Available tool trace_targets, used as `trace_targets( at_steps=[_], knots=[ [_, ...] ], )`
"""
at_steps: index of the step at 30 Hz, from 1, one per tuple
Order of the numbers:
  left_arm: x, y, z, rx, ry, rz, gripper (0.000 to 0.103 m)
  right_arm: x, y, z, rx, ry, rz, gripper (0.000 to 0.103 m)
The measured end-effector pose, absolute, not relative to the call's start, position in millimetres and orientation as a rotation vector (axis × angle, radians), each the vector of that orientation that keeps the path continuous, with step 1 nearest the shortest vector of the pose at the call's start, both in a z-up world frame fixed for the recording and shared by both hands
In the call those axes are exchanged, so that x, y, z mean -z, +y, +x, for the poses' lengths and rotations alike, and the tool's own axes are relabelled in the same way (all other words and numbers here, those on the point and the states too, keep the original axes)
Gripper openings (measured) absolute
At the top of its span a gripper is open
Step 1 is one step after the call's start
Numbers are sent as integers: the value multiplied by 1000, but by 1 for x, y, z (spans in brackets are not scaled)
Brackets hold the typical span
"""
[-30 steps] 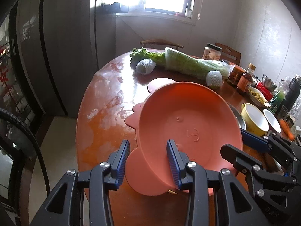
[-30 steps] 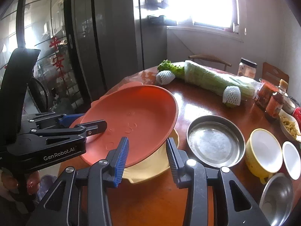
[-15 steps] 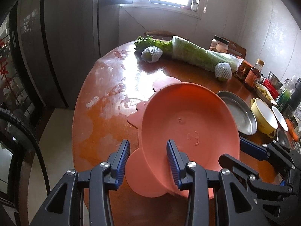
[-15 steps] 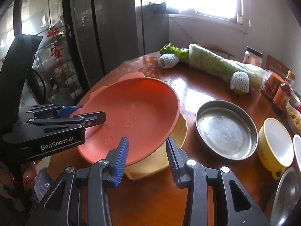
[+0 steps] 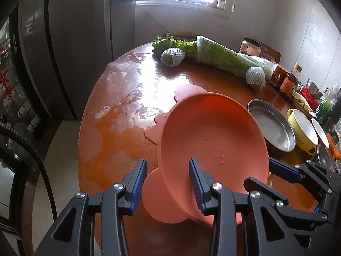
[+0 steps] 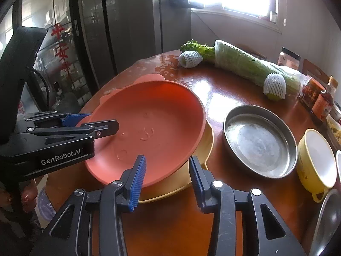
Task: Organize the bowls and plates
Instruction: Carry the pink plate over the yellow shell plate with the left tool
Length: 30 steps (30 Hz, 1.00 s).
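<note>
- Lower than a second ago, our orange plate [image 6: 149, 132] now hovers just over the yellow plate [image 6: 204, 149] near the table's [image 6: 223, 89] left edge, seemingly for stacking.
- Left claw [image 6: 102, 123] is clamped on the orange plate's left rim.
- Right claw [image 6: 167, 181] brackets the near rim; whether its pads press it, we cannot tell.
- Plate tilts, right side low, long axis running from near left to far right.
- Steel pan [image 6: 259, 140] sits just beside it, toward the right.

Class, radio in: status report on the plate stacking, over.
Left gripper and right gripper shut on orange plate. Plate tilted over yellow plate. Nothing between them.
</note>
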<state>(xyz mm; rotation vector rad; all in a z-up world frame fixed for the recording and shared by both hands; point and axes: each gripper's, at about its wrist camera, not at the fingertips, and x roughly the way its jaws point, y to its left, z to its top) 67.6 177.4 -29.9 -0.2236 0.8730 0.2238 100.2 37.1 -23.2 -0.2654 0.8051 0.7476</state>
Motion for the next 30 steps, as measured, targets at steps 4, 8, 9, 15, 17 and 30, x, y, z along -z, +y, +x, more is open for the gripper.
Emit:
trace_targets(
  at_steps=[4,8,9,15,17,30],
  knots=[
    [29,178,67,-219,873,-230,41,23,37,102,-750,812,-260,44],
    [29,179,67,-216,873,-230,41,23,37,102,-751,814,-260,45],
    [29,179,66,-216,875,-231,41,23,37,102,-752,815,-259,45],
    [30,178,66,-218,881,-233,42,23,36,103,-756,821,-246,45],
    [29,178,66,-216,879,-235,43,22,36,103,-758,822,-240,45],
    [26,179,62,-224,870,-239,46,21,33,104,-771,838,-208,47]
  ],
)
